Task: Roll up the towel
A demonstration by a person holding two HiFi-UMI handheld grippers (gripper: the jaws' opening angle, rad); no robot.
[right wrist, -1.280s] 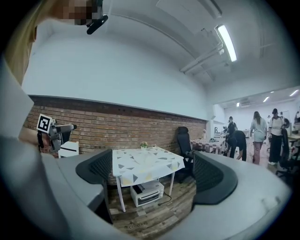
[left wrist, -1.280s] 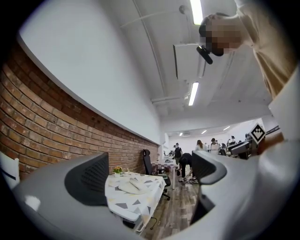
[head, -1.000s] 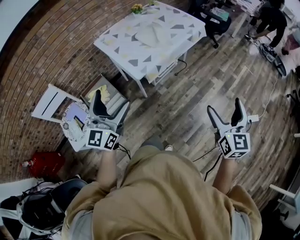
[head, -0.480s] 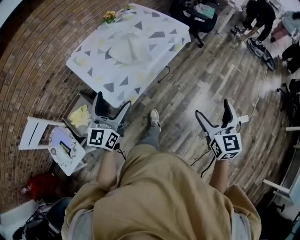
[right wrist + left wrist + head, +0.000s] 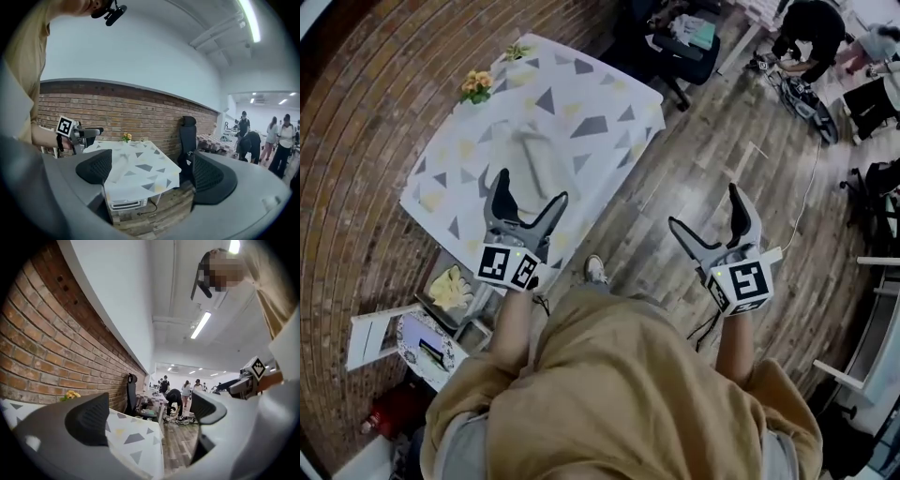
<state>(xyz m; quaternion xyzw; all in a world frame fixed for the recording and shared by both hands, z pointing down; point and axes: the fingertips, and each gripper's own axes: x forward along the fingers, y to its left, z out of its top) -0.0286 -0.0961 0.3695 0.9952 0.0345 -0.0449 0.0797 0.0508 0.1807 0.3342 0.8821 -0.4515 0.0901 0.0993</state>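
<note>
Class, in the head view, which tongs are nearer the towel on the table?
Left. The left tongs hover over the table's near part, just short of the towel; the right tongs are off the table, over the wooden floor.

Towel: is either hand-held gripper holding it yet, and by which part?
Nothing is held. The left hand-held gripper and right hand-held gripper are both open and empty; the towel lies untouched on the table.

Left claw jaws apart, empty; right claw likewise.
</note>
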